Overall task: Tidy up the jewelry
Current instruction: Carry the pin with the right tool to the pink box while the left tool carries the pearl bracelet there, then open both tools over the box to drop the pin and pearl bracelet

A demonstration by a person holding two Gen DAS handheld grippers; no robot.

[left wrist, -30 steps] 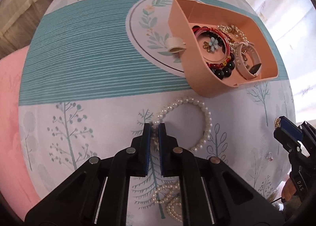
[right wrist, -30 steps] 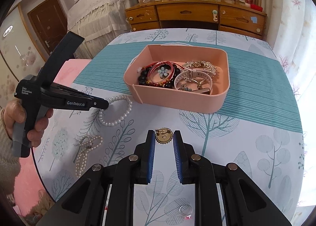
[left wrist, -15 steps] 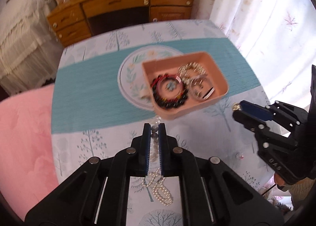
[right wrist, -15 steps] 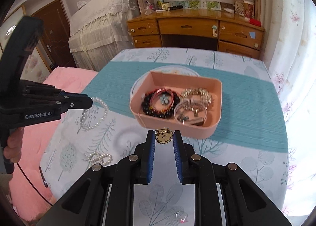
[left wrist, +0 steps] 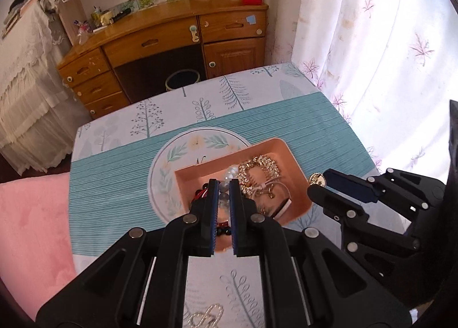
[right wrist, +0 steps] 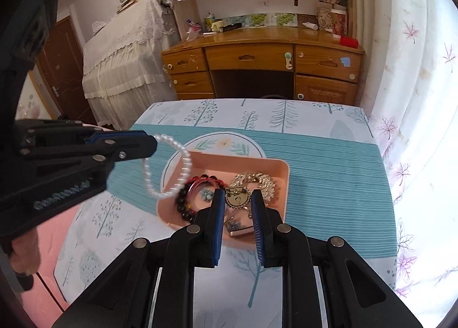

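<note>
A pink tray (left wrist: 274, 147) (right wrist: 282, 170) on the table holds several bracelets and a gold chain. My left gripper (left wrist: 223, 186) (right wrist: 148, 143) is shut on a white pearl bracelet (right wrist: 171, 169), which hangs in the air over the tray's left edge. My right gripper (right wrist: 236, 199) (left wrist: 317, 182) is shut on a round gold brooch (right wrist: 237, 198) (left wrist: 317, 178) and holds it above the tray's right side.
A second pearl strand (left wrist: 204, 318) lies on the tablecloth near the front edge. A wooden desk (right wrist: 257, 64) and a lace-covered bed (right wrist: 123, 50) stand behind the table. A curtain (left wrist: 372, 41) hangs at the right. Pink bedding (left wrist: 31, 230) lies left of the table.
Both grippers have risen from the table and moved over the tray. The left one lifted the pearl bracelet off the cloth; the right one carried the brooch up.
</note>
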